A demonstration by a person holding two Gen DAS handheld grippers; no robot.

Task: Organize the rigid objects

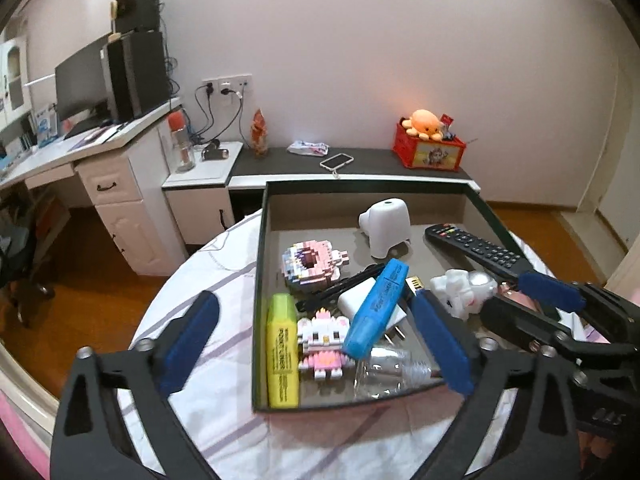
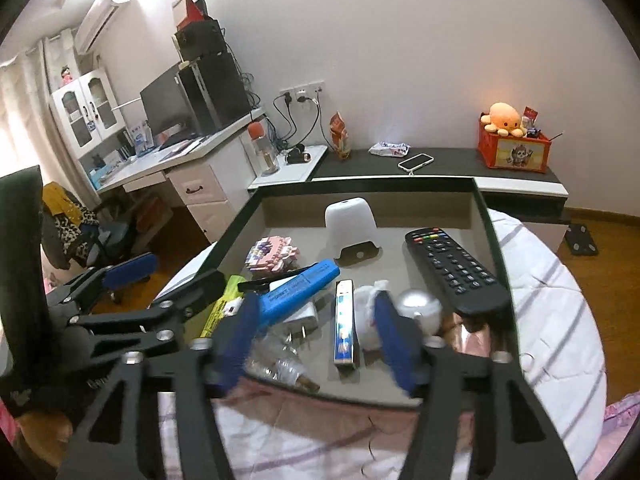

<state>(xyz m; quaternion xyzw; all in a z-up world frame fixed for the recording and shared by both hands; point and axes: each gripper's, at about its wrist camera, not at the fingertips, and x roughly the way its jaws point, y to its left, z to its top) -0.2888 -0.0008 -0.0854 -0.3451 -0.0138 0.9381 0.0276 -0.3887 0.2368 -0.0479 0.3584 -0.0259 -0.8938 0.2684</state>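
Left gripper (image 1: 316,340) spread wide, holding nothing: one blue pad out over the striped cloth (image 1: 208,280) beside the tray (image 1: 259,280), the other inside the tray near its front wall, just beside the blue highlighter (image 1: 376,308). Between those pads, lying in the tray: yellow highlighter (image 1: 282,350) flat along the tray's left wall, white-and-pink block cat (image 1: 322,344) next to it, blue highlighter tilted across the white plug adapter (image 1: 362,300).

Right gripper (image 2: 316,344) partly open, gripping nothing, hovering at the tray's front wall. Between its blurred pads: clear light bulb (image 2: 284,360) against the front wall and a slim blue-and-silver stick (image 2: 344,320) lying lengthwise, touched by neither pad. Just behind the right-hand pad, a white figure with a round silver head (image 2: 416,304).

Deeper in the tray: pink block donut (image 1: 310,264) near the middle, white elephant-shaped stand (image 1: 384,226) toward the back wall, black remote (image 2: 454,270) slanted along the right wall. Black pen (image 1: 340,284) wedged under the blue highlighter.

Tray dark-rimmed with grey floor, set on the round clothed table. Beyond the tray's back wall, a low dark shelf with a phone (image 1: 338,160) and a red box (image 1: 430,150) topped by an orange plush octopus (image 1: 424,122).
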